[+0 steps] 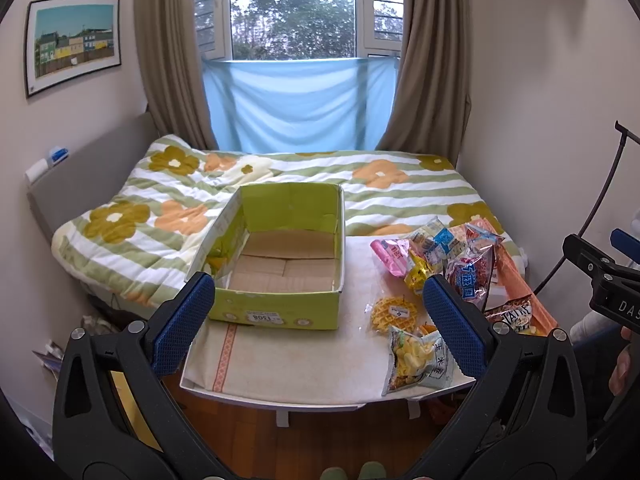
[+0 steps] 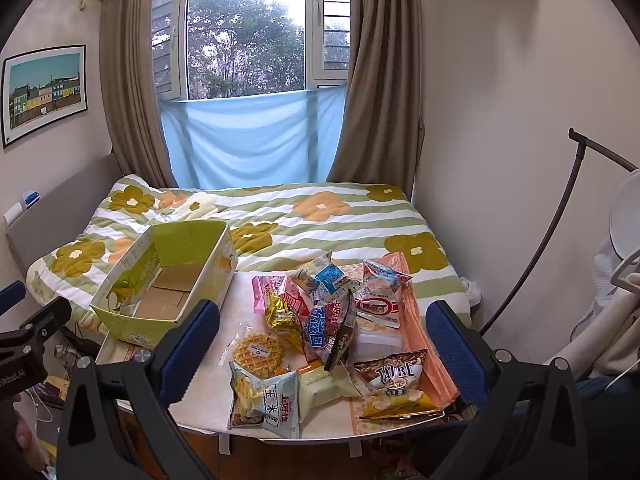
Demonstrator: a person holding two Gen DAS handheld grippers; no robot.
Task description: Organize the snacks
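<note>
Green cardboard forms the box (image 1: pixel 280 256) you have on the left part of the small white table (image 1: pixel 304 364), its top open and only a bare brown floor showing inside from your left wrist view. Your left gripper (image 1: pixel 318 320) hangs above the near table edge with its 2 blue-padded fingers (image 1: pixel 184 320) spread wide and nothing between them; the box's front wall sits in that gap. From this side the snack pile is squeezed to the right: a round yellow waffle (image 1: pixel 394 314) lies flat just beside the box's near right corner, and a grey corn-snack bag (image 1: pixel 418 360) lies below it at the table's front edge. Your right wrist view gives you the pile properly. Your right gripper (image 2: pixel 322 342) is also wide apart and empty, hovering over the heap, where you can see a pink packet (image 2: pixel 266 292), a gold packet (image 2: pixel 282 320), a blue-and-red bag (image 2: pixel 324 330) standing on edge, a red-and-white bag (image 2: pixel 378 304) and a brown bag printed TATRE (image 2: pixel 394 374) resting on an orange patterned cloth (image 2: pixel 420 320). A pale yellow packet (image 2: pixel 320 390), barely visible from the left, lies between the corn-snack bag and the brown bag. Behind the table you have a bed with a flowered striped quilt (image 2: pixel 340 224). Each view catches the other gripper's black body at its edge.
</note>
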